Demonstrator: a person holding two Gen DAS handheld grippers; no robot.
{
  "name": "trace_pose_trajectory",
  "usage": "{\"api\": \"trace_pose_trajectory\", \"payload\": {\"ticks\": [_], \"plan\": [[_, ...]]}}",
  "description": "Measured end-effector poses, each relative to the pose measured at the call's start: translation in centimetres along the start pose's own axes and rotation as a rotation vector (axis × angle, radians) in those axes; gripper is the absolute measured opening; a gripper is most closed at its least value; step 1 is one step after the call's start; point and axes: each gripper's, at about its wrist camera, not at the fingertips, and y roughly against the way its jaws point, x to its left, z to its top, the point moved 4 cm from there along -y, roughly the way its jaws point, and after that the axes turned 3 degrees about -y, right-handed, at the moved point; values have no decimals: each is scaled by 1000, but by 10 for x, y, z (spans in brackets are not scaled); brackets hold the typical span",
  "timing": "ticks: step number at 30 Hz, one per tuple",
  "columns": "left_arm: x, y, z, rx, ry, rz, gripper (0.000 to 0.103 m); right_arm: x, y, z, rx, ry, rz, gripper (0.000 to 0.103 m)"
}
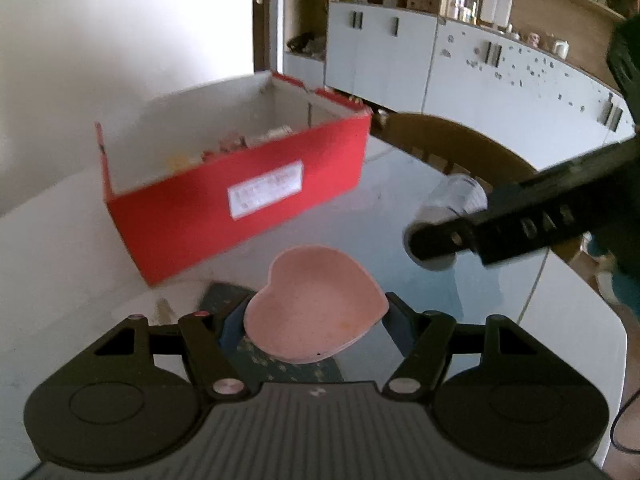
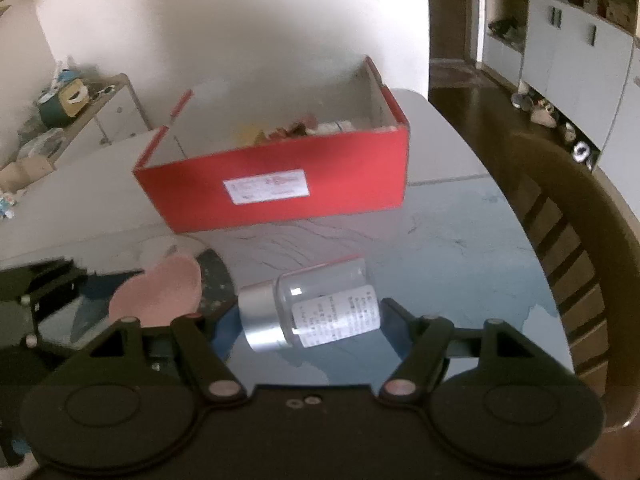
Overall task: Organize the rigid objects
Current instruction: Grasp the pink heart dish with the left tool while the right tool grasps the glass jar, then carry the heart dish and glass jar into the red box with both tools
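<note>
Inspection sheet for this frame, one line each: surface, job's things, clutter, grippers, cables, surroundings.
Surface: glossy table, scuffed; a dark patterned mat under the left gripper.
Job's things: pink heart dish and clear jar, silver lid, lying sideways; open red box behind, small items inside.
Clutter: nothing seen loose on the table.
Grippers: left gripper shut on the dish; right gripper shut on the jar.
Cables: thin dark cable off the table's edge.
Surroundings: wooden chair, cabinets, cluttered side shelf.
</note>
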Motion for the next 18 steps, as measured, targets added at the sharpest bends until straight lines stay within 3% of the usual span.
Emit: {"api": "trace_pose_trajectory", "payload": {"ticks": [18], "plan": [[39, 46, 82, -134, 6, 68, 71, 36, 33, 59, -117, 148, 20, 72]]}}
